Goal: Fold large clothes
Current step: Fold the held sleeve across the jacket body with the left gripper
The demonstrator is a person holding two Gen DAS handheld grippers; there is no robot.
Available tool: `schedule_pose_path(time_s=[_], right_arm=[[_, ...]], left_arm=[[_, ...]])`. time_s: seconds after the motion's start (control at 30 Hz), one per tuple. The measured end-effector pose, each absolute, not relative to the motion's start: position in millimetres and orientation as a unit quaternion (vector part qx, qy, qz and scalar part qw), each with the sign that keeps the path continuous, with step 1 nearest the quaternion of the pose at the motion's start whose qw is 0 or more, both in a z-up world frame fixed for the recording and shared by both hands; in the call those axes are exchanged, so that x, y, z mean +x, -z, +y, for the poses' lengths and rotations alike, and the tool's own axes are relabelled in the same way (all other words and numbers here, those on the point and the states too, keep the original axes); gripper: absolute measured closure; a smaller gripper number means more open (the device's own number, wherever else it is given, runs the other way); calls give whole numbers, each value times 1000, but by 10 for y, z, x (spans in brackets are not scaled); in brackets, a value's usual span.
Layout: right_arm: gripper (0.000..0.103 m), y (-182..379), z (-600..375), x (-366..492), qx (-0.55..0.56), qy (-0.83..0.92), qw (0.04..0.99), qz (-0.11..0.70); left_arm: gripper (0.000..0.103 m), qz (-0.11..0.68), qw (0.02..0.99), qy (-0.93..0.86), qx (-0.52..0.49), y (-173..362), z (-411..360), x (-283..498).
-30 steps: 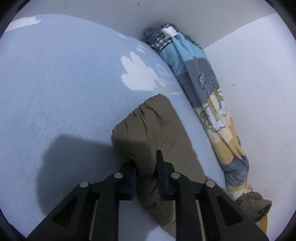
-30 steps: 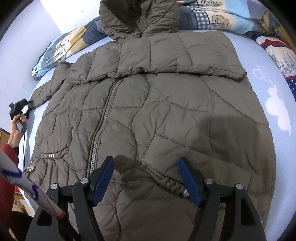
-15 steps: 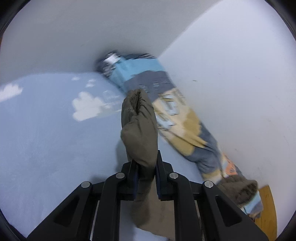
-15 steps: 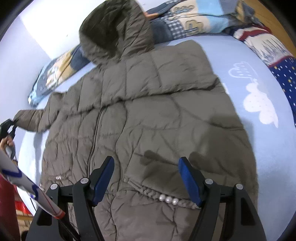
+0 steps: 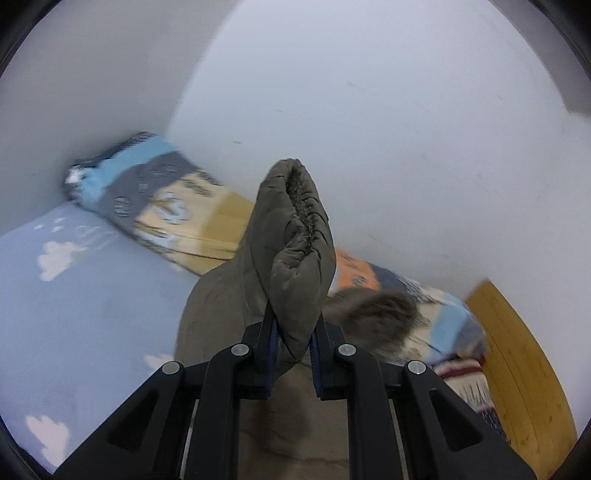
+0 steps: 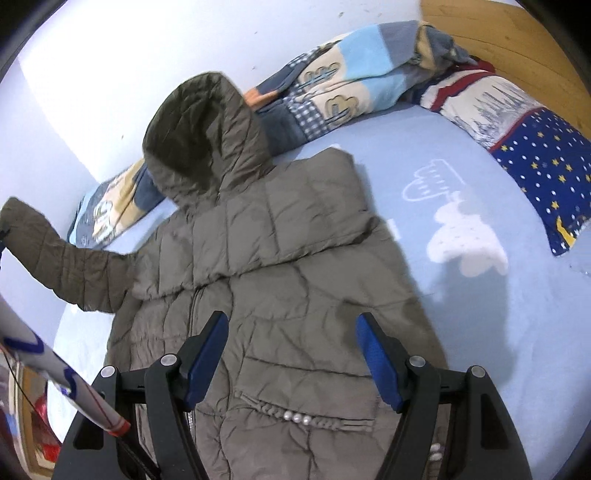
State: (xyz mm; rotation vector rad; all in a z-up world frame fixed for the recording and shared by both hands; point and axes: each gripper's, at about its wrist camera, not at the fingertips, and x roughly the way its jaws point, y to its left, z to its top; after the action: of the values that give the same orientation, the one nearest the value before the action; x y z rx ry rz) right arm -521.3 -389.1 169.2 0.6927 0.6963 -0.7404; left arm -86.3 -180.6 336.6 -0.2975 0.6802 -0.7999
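Left gripper (image 5: 291,345) is clamping the cuff end of the sleeve (image 5: 295,251) of the olive-brown puffer jacket (image 6: 280,288); the jaws are pressing tight on the padded fabric at centre-bottom of the left wrist frame, and the cuff is sticking up past the fingertips in front of the white wall (image 5: 406,110). In the right wrist frame that sleeve is showing at the far left edge, raised off the bed and stretching out from the jacket's shoulder.

Right gripper (image 6: 293,360) is hovering with its jaws standing wide and nothing between the blue pads (image 6: 376,360); they are framing the lower middle of the jacket front, above the braided pocket trim with pearls (image 6: 295,417).

Jacket is lying front-up on the light blue sheet with cloud print (image 6: 480,295), filling the centre of the right wrist frame, zipper running down left of centre. Hood (image 6: 203,136) is lying at upper left, partly on the rolled patterned blanket (image 6: 351,85) along the wall. Star-print pillow (image 6: 535,166) is sitting at the right edge. Wooden headboard (image 6: 498,33) is showing upper right.
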Motion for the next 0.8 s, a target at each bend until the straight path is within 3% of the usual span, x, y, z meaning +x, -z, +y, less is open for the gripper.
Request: schedule_pose_path(time_s=[0.33, 0.57, 0.8], right_arm=[[27, -1808, -4097, -5590, 351, 370, 811, 287], [27, -1818, -4205, -5740, 374, 378, 802, 271], [27, -1824, -4229, -5744, 376, 379, 802, 268]], left_arm=[[89, 365, 811, 454, -64, -2971, -3232, -1821], [89, 416, 777, 471, 6, -2056, -4060, -2477], [89, 440, 764, 466, 72, -1272, -4396, -2834]])
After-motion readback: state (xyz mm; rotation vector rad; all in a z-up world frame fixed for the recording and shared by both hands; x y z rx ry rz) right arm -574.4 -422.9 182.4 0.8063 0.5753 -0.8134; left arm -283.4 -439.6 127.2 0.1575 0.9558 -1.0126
